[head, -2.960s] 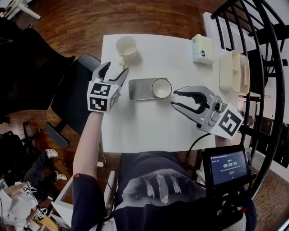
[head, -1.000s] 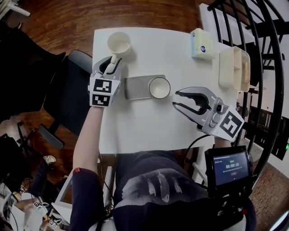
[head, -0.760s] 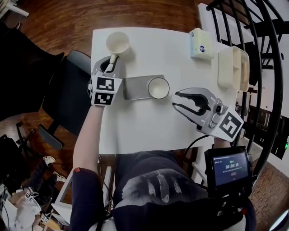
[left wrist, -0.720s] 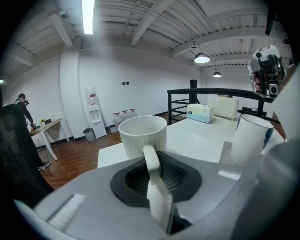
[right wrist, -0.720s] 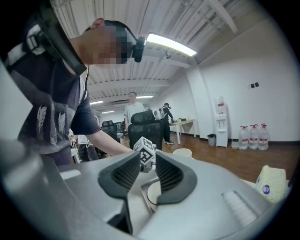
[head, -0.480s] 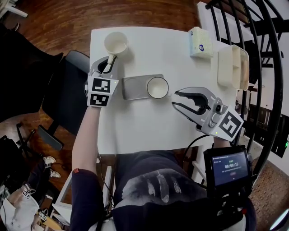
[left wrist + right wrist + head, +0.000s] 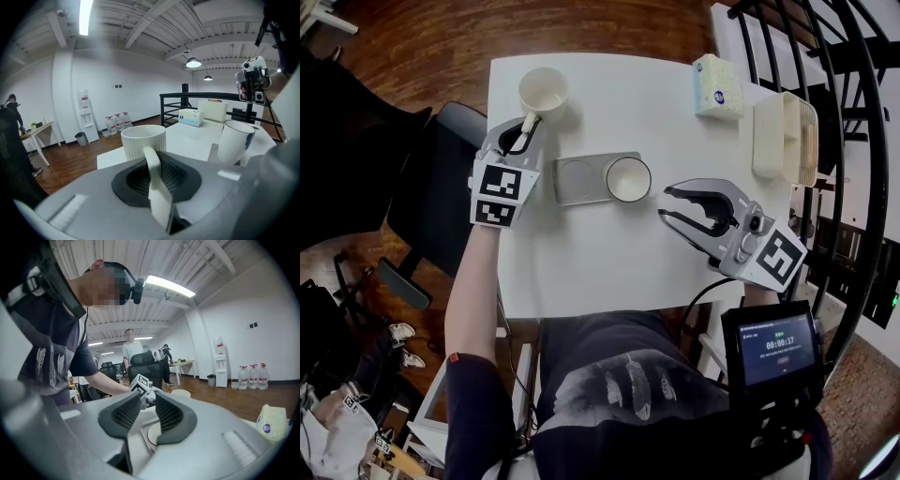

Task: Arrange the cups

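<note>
On the white table (image 7: 600, 258), the left gripper (image 7: 525, 131), jaws just closed on the mug (image 7: 543, 91) handle, should lift level; the right gripper (image 7: 667, 206) gapes empty.

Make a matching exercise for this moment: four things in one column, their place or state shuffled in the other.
1. white ribbed ceramic mug
2. smooth white cup
3. pale tissue pack
4. right tongs

A. standing on the grey metal tray
B. open, holding nothing
C. handle clamped in the left tongs
D. near the white table's far right corner

Pairs: 1-C, 2-A, 3-D, 4-B. The left tongs have just closed on that handle.
</note>
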`<state>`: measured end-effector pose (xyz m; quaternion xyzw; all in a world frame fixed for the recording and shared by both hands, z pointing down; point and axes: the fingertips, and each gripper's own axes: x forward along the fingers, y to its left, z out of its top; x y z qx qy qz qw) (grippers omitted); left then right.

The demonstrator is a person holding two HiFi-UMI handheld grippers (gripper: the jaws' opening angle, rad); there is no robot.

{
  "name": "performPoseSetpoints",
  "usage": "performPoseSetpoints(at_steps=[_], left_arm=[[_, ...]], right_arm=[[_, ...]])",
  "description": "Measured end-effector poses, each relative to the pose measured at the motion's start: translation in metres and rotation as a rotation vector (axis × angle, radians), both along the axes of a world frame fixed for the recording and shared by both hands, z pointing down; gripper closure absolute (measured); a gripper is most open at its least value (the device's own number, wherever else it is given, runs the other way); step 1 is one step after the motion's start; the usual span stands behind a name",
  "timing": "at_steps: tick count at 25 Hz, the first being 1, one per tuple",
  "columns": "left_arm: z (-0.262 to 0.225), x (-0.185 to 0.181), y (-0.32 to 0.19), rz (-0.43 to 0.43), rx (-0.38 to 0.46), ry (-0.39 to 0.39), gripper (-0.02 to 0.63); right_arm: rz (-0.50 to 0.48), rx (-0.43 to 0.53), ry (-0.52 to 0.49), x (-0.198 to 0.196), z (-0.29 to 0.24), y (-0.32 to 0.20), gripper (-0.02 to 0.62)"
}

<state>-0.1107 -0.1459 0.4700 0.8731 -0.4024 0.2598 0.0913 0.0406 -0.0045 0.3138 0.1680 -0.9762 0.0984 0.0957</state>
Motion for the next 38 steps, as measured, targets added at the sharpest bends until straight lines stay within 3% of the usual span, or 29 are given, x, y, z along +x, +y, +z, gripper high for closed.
performPoseSetpoints(at_steps=[8,19,30,38], left_arm=[[-0.026,0.001,0.007,0.043,0.033,0.042,0.563],[-0.102,0.016,0.071,0.288,0.125,0.089,0.563],[-0.069,0.036,0.134,0.368,0.036,0.18,0.563],[-0.045,0.045,0.136,0.362,0.02,0.217,0.563]], right_arm=[[0.009,0.003,-0.009,0.001,-0.002,-0.002,0.494],[0.031,0.023,-0.041,0.006,-0.015,-0.004,0.494],[0.035,0.026,-0.029,0.015,-0.015,0.001,0.494],[0.035,0.018,-0.018,0.017,-0.011,0.005,0.492]])
